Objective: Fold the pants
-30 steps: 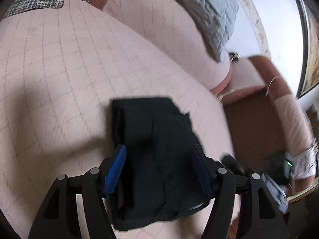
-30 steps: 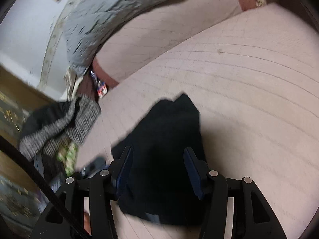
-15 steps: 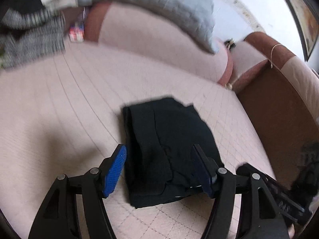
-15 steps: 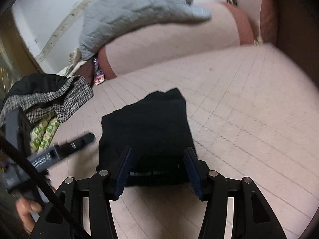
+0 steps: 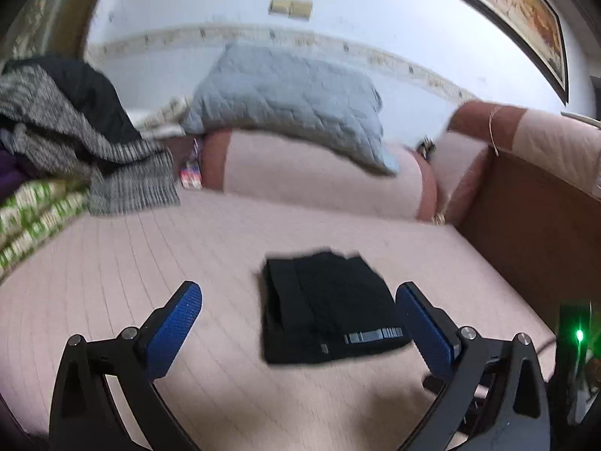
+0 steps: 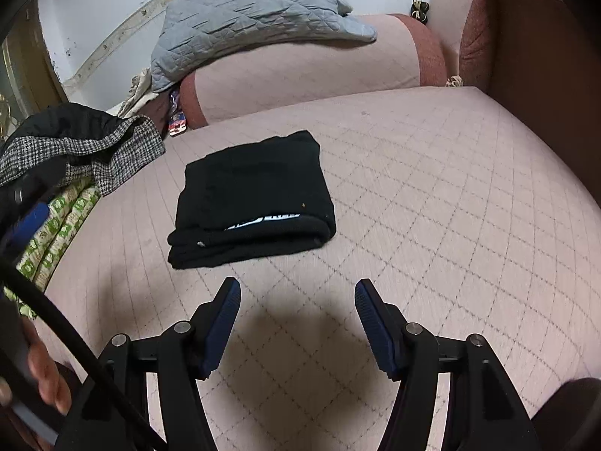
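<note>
Pink quilted sofa seat (image 6: pixel 432 188) with folded black pants (image 6: pixel 251 199) lying flat mid-cushion, left gripper (image 5: pixel 298 323) and right gripper (image 6: pixel 296 308) both spread wide, empty, clear of fabric.

pants (image 6: pixel 252 203): 1, folded | grippers: 2, left (image 5: pixel 298 306), right (image 6: pixel 297 300) | blanket (image 6: pixel 248 18): 1, behind pants | bolster (image 6: pixel 308 75): 1, behind pants | clothes pile (image 6: pixel 75 146): 1, left of pants

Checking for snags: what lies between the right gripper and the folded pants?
Only bare quilted pink cover between right gripper and black pants, per right wrist view.
</note>
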Motion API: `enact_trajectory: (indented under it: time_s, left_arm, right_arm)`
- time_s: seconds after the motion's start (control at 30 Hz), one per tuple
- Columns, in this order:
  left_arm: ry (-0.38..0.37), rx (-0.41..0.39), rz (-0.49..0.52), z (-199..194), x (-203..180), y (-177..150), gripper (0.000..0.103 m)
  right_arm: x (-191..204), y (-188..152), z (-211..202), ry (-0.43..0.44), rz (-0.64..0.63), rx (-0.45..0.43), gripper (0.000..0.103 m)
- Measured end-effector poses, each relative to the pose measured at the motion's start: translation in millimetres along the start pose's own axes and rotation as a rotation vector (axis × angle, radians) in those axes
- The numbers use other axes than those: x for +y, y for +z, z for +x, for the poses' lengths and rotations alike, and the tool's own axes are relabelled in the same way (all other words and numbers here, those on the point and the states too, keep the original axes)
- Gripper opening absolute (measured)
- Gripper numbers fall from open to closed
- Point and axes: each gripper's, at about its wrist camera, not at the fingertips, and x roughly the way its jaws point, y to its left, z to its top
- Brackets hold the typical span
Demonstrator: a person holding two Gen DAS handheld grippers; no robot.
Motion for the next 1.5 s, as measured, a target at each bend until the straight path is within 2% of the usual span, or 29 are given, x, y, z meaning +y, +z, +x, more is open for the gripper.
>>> enact_trajectory:
  time_s: [0.13, 0.2, 0.43, 0.73, 1.5]
  left_arm:
    - [0.020, 0.145, -0.046, 22.9, 13.4, -10.2, 0.103]
    - [0.027, 0.191, -0.068, 29.8, 17.3, -14.3, 0.103]
    - [0.068, 0.187, -0.015, 30.2, 14.0, -18.3, 0.103]
    - [0.065, 0.217, 0.018, 37.9, 7.9, -23.0, 0.103]
    - [0.062, 0.297, 0.028, 54.9, 4.8, -36.1, 0.103]
  right_arm:
    - [11.3, -2.8, -1.5, -0.008, -0.037, -0.001, 0.071]
    - [17.9, -5.7, -1.1, -0.020, -0.065, -0.001, 0.071]
    - [32.3, -13.0, 11.0, -0.033, -0.126, 0.029, 0.073]
    - [32.4, -20.7, 21.7, -0.033, -0.133, 0.063, 0.074]
    - [30.3, -27.1, 34.1, -0.035, -0.119, 0.105, 0.075]
